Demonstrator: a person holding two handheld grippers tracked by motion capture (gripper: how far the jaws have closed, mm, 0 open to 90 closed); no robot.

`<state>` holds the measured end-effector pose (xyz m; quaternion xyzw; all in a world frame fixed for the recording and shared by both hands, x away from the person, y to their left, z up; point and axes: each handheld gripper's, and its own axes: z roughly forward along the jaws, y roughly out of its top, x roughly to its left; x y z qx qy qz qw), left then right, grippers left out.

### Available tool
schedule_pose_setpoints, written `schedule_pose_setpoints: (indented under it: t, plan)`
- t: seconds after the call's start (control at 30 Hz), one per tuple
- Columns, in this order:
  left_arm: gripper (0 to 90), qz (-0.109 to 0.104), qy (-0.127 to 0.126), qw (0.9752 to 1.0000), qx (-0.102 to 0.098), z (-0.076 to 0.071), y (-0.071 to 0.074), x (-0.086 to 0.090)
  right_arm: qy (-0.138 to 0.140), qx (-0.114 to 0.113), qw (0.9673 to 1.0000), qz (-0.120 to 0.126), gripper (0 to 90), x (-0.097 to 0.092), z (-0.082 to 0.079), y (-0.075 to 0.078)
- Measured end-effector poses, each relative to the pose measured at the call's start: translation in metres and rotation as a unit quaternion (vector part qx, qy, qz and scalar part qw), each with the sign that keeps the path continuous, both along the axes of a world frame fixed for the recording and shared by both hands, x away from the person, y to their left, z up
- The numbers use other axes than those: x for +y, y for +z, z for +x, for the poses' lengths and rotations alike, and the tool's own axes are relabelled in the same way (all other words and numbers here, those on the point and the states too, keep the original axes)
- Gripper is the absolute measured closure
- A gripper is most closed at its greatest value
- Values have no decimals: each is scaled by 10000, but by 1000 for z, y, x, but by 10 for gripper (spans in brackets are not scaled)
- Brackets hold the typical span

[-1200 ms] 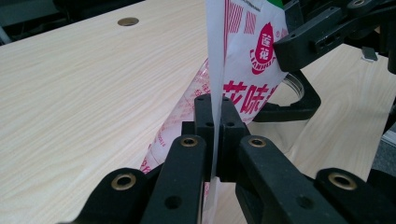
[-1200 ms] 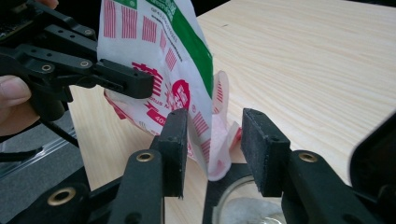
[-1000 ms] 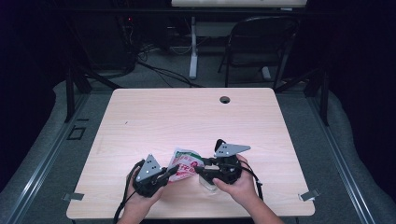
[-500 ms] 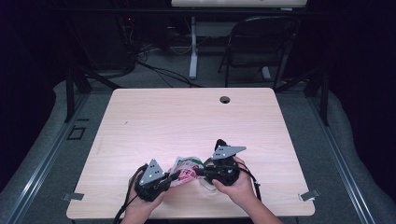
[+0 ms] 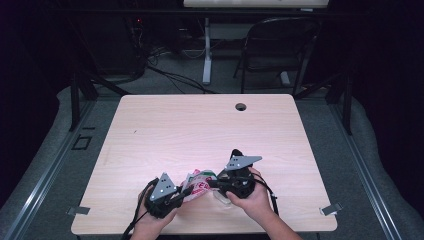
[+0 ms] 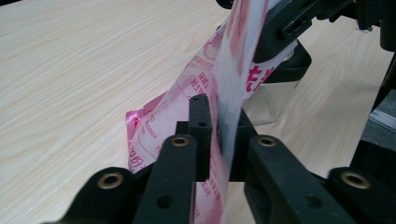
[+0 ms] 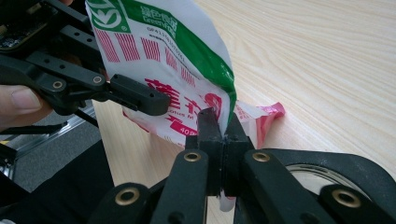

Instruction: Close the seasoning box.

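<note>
A crinkled plastic packet point(image 5: 200, 181) printed in white, red and green is stretched between my two grippers just above the table's front edge. My left gripper point(image 5: 191, 190) holds its lower pink end point(image 6: 201, 74) between the jaws point(image 6: 219, 121), which have just been easing open a little while the pads still touch the film. My right gripper point(image 5: 213, 184) is shut on the packet's green-and-white edge point(image 7: 163, 51), the jaws point(image 7: 223, 126) pressed together on it. Under the right gripper stands a clear glass jar point(image 6: 271, 102).
The light wooden table point(image 5: 200, 125) has a round cable hole point(image 5: 241, 106) near its far edge. A folding chair point(image 5: 280, 45) and cables on the floor lie beyond the table. A person's hands hold both grippers at the front edge.
My right gripper's jaws have closed onto the packet's edge. The packet has been drawn into a tighter bunch between the two grippers, and both hands have barely shifted.
</note>
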<state>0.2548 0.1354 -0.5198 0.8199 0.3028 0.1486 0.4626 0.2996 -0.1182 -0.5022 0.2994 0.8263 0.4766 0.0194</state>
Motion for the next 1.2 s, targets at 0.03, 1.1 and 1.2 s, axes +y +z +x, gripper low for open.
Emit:
schedule_pose_setpoints:
  t: [0.03, 1.1, 1.2]
  plan:
    - [805, -19, -6, 10000, 2, 0, -1, 1, -6, -4, 10000, 0, 900, 0, 0, 0]
    - [289, 435, 444, 9978, 227, 3, -39, 9, -3, -41, 10000, 23, 898, 1, 0, 0]
    - [286, 485, 427, 9976, 252, 4, -43, 7, 13, -51, 10000, 19, 897, 0, 0, 0]
